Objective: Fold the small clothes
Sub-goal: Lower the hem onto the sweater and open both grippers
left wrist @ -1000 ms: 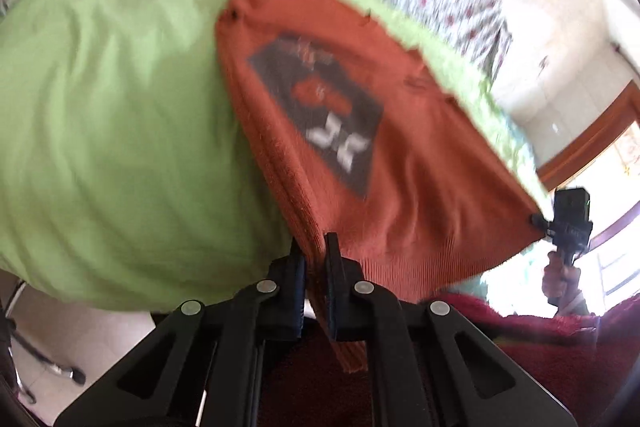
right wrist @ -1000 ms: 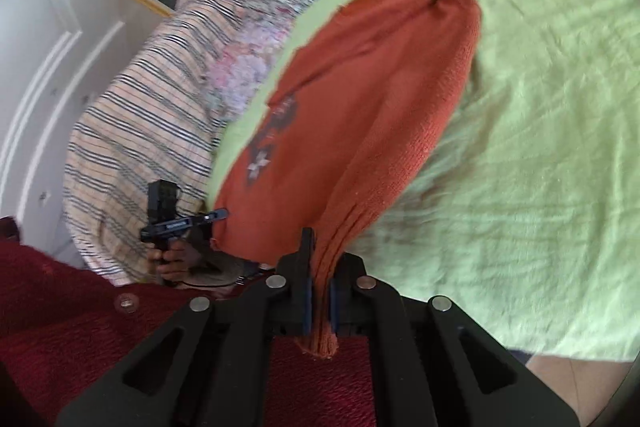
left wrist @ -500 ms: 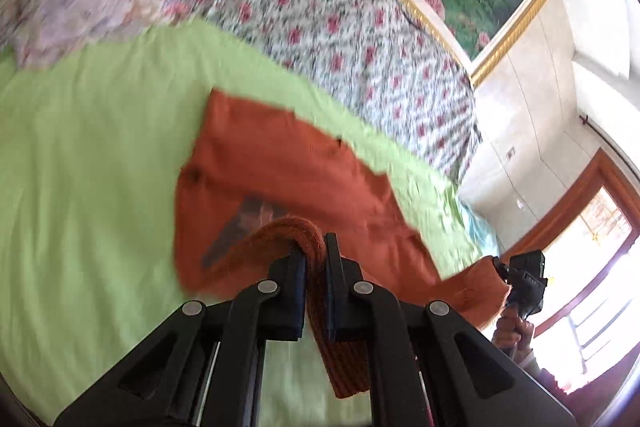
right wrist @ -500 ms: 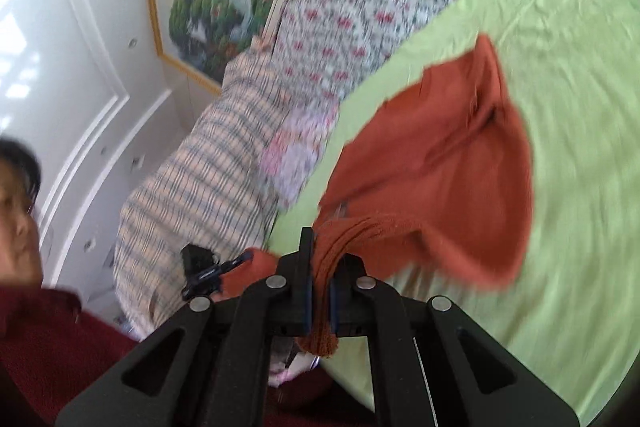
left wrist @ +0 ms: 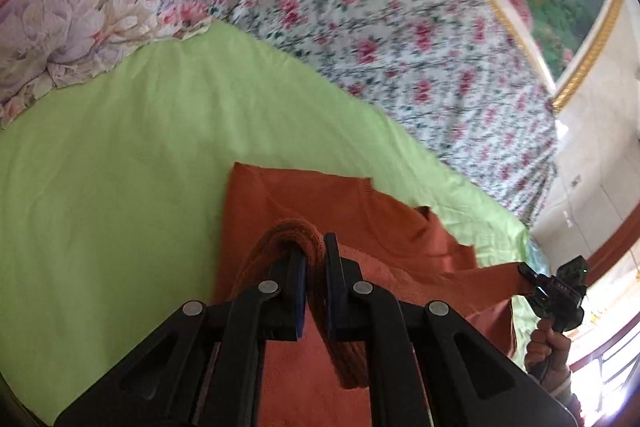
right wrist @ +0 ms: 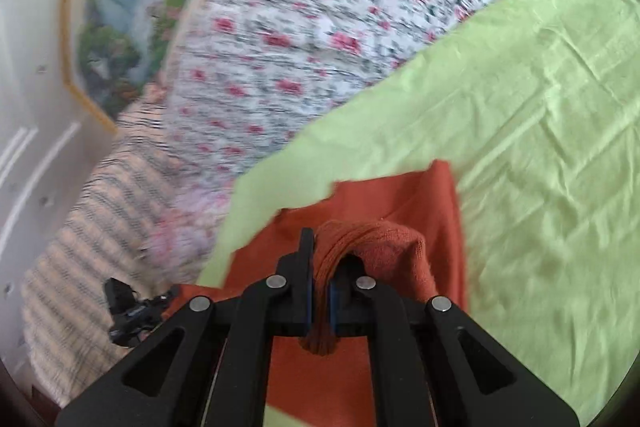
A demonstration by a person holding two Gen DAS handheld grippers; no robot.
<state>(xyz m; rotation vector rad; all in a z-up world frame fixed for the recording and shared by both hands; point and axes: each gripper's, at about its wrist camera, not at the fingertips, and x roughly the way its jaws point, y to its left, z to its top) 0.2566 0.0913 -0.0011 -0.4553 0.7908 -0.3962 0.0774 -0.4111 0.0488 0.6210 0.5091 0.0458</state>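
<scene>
The left gripper [left wrist: 314, 265] has its jaws pinched on the ribbed hem of the small rust-orange knitted sweater [left wrist: 304, 211], which lies partly on the light green bedsheet [left wrist: 120, 167], its far part flat and its near edge lifted. To the right, the right gripper [right wrist: 320, 267] clamps the same ribbed band at the other corner, so the hem hangs between the two. Beyond the sheet lie a floral quilt [left wrist: 380, 27] and a striped blanket [right wrist: 88, 227].

The knit looks light, soft and limp; it probably sags and stretches wherever it is unsupported, and bunches thick at each jaw. The doubled ribbing at the corners seems the soundest hold, since thinner body fabric could slip or distort.
</scene>
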